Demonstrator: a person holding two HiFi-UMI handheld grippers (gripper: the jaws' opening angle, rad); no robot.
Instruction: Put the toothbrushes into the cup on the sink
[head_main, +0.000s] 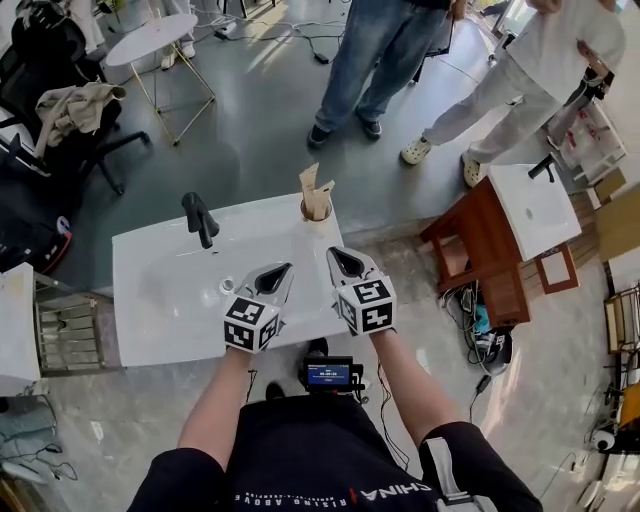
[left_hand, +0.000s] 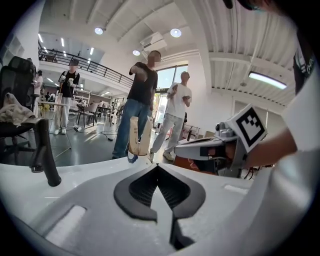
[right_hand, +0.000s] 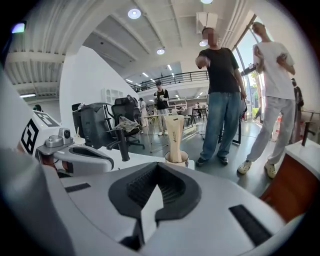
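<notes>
A white sink carries a black faucet at its back. At the sink's far right corner stands a cup with paper-wrapped toothbrushes upright in it. My left gripper and right gripper hover side by side over the sink's right part, just short of the cup, both shut with nothing between the jaws. In the left gripper view the toothbrushes rise beyond the shut gripper, with the right gripper alongside. In the right gripper view the cup and toothbrushes stand past the shut gripper.
Two people stand on the floor behind the sink. A wooden stand with a second white basin is at the right, with cables beneath it. Office chairs and a small round table are at the far left. A camera sits below the sink's near edge.
</notes>
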